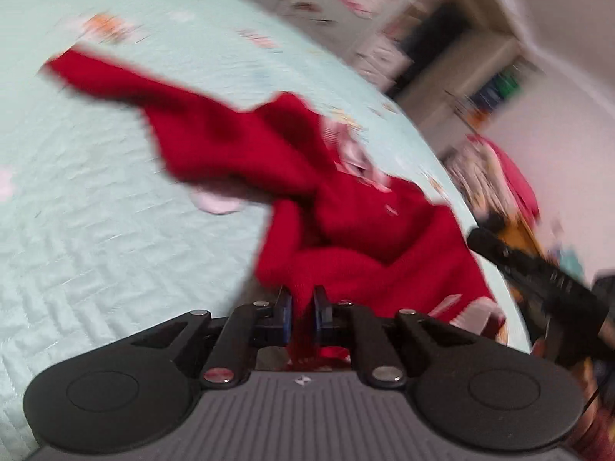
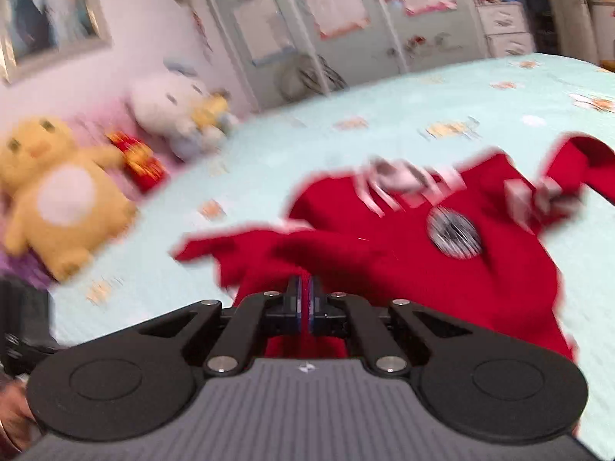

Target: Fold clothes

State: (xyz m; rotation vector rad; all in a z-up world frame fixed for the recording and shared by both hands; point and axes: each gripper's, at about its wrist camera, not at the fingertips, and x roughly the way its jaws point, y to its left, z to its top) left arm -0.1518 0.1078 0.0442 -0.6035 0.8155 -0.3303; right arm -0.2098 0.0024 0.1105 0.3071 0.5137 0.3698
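Item: red garment (image 1: 346,230), crumpled, lying on the bed (image 1: 96,211) with its pale mint quilted cover; one sleeve stretches toward 10 o'clock in the left wrist view; white lettering and a round badge (image 2: 455,236) show on its front in the right wrist view

Left tongs (image 1: 303,299): pressed nearly together, pinching a fold of the red cloth at the garment's near edge

Right tongs (image 2: 305,288): pressed together on a thin fold of the same cloth; seen from the left wrist view they enter at 4 o'clock (image 1: 484,238)

Beyond the bed, right wrist view: yellow plush chick (image 2: 57,196) at 9 o'clock, white plush toy (image 2: 173,115) at 10 o'clock, framed picture (image 2: 50,15) at 11 o'clock, pale wardrobe doors (image 2: 346,19) at 12 o'clock

Both views are motion-blurred
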